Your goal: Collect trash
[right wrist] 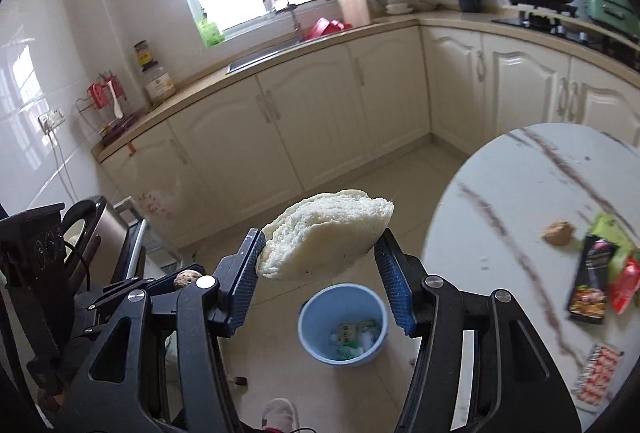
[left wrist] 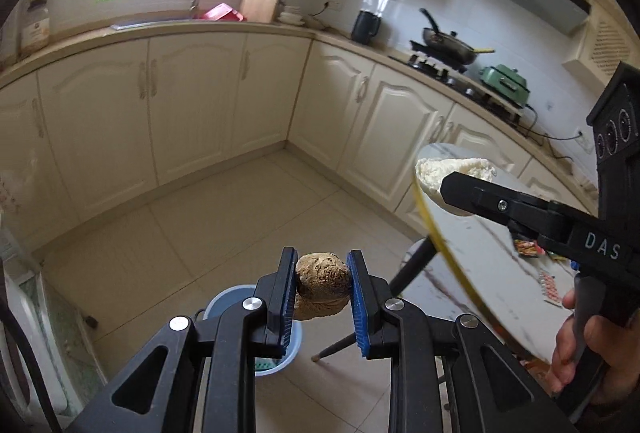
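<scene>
Carrying step: left gripper [left wrist: 322,283] holds a brown lump [left wrist: 322,285], right gripper [right wrist: 320,265] holds white bread [right wrist: 326,235]; next, release both over the blue bin [right wrist: 343,325].

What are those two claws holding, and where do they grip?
Left claw pinches a brown lump by its sides; right claw clamps a white bun across its edges.

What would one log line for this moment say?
left gripper: shut on brown lump | right gripper: shut on white bread | blue bin: on floor below | wrappers: on table
</scene>
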